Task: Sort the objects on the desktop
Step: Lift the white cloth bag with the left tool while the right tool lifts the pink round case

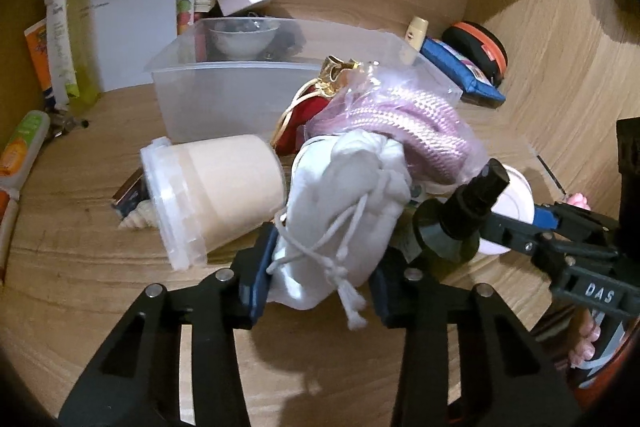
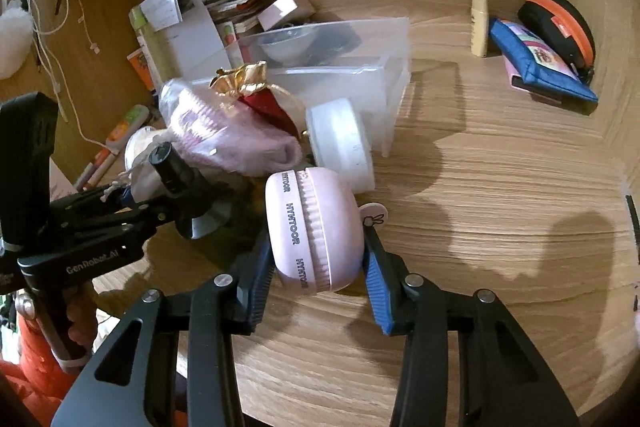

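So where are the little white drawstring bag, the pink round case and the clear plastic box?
white drawstring bag [image 1: 340, 223], left wrist view, on its cloth body above the knot.
pink round case [image 2: 316, 231], right wrist view, on its ribbed middle seam.
clear plastic box [image 1: 224, 99], left wrist view, on its front wall.

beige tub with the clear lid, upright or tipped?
Tipped. The beige tub lies on its side on the desk, its clear lid still on and facing sideways, left of the white drawstring pouch.
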### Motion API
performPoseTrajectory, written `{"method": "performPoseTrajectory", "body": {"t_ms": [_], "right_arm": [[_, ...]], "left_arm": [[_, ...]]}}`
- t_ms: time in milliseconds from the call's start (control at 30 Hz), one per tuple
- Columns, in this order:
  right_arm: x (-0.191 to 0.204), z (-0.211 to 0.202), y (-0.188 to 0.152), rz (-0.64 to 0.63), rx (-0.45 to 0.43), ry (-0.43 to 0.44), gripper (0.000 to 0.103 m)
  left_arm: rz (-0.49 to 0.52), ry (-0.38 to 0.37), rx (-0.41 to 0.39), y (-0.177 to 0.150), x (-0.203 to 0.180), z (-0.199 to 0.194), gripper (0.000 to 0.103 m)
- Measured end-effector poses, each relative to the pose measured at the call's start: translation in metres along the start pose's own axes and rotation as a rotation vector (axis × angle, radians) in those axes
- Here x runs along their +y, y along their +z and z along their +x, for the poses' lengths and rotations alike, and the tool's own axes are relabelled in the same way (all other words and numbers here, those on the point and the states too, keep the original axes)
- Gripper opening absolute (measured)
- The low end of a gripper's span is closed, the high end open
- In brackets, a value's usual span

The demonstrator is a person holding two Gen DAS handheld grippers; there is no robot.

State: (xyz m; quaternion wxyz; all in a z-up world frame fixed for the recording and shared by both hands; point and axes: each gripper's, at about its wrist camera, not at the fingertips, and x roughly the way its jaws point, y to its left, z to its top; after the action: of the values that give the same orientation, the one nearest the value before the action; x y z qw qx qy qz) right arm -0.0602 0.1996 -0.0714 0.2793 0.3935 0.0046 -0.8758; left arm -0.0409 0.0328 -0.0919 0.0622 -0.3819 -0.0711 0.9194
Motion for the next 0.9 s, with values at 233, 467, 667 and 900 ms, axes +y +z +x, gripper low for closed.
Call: {"method": "performPoseTrajectory", "body": {"t_ms": [233,467,667,900], "right_arm": [[-0.003,-0.013,0.004,0.002,-0.027,-0.009,0.039],[-0.004,-0.025,0.01,0.0,-0.06,-0.012,0.039],[-0.001,-0.038,0.015,-0.014,-0.096,-0.011,0.039],[0.003,-0.049,0.024,-0.027,-0.119,-0.016,0.039]], "left_arm": [[-0.033,0.014,-0.04,-0.005,0.004,-0.02,0.031],[-0.028,0.007,-0.067,-0.006,0.004,-0.037,0.03],[-0.046,0.019,-0.102,-0.002,0.005,-0.053,0.029],[-0.027,0.005,-0.127,0.006,0.004,-0.072,0.028]]}}
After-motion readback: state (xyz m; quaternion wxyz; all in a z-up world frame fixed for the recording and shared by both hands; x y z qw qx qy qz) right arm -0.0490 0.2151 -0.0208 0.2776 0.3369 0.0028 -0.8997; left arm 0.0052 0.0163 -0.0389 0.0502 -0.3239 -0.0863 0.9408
